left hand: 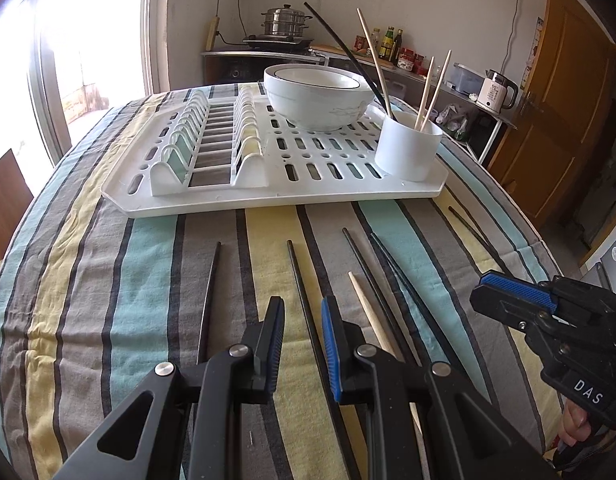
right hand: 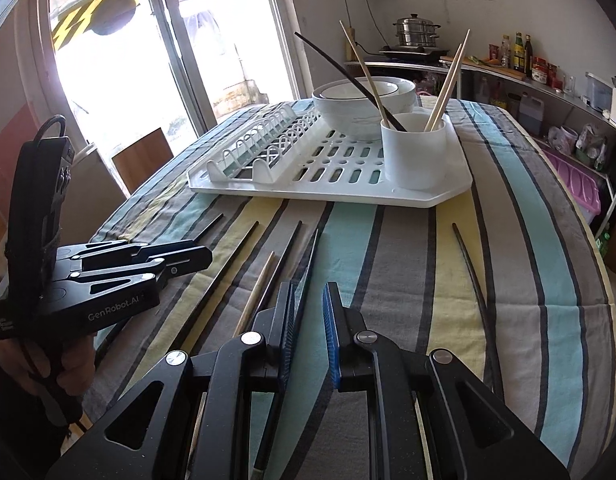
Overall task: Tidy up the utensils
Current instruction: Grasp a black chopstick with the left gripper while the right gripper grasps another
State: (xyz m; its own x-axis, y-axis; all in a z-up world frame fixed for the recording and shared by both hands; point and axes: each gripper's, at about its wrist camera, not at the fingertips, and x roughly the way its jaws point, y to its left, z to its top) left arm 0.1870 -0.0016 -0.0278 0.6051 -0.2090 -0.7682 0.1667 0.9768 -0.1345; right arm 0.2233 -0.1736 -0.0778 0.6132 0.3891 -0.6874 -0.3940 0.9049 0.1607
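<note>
Your left tool (left hand: 303, 330) and right tool (right hand: 310, 316) hover parted, holding nothing, over loose chopsticks (left hand: 300, 280) on bare tabletop (left hand: 108, 300) before the drying rack (left hand: 268, 196); its cup (left hand: 408, 148) holds four chopsticks.

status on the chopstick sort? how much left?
Partly done. Done: four chopsticks stand in the cup on the rack, three wooden, one black. In hand: nothing; left tongs and right tongs are both open above the cloth. Left: six loose chopsticks lie on the tablecloth, five black and a wooden one.
</note>
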